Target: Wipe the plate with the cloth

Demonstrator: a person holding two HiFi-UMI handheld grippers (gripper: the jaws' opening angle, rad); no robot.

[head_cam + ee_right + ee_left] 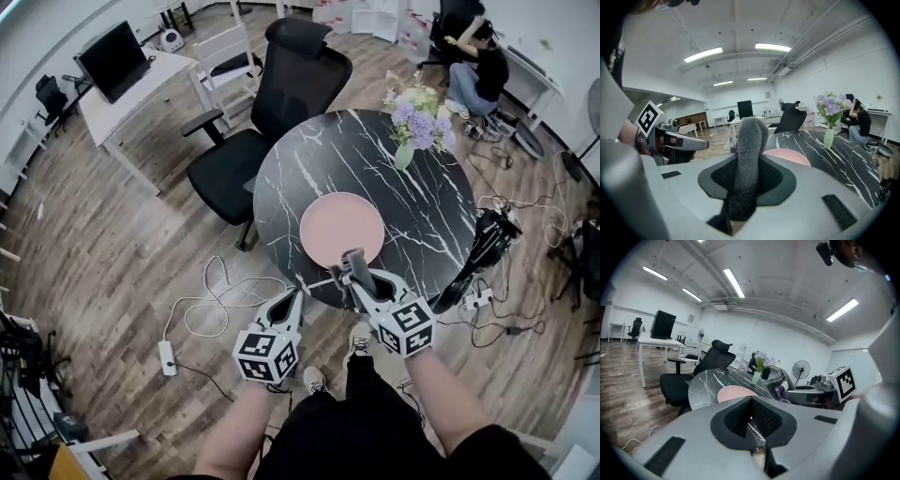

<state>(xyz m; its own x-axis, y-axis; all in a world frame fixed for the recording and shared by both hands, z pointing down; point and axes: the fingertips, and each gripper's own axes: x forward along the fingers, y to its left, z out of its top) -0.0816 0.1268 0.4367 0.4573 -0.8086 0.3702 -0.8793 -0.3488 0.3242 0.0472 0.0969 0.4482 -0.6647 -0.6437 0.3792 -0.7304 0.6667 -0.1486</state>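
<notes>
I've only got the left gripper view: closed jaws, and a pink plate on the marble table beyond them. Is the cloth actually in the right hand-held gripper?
Observer: Yes. The right gripper view shows the right hand-held gripper shut on the grey cloth, which stands up between its jaws.
Operator: Is the cloth on the plate?
Observer: In the head view the cloth's tip overlaps the near rim of the pink plate. I cannot tell whether it touches.
</notes>
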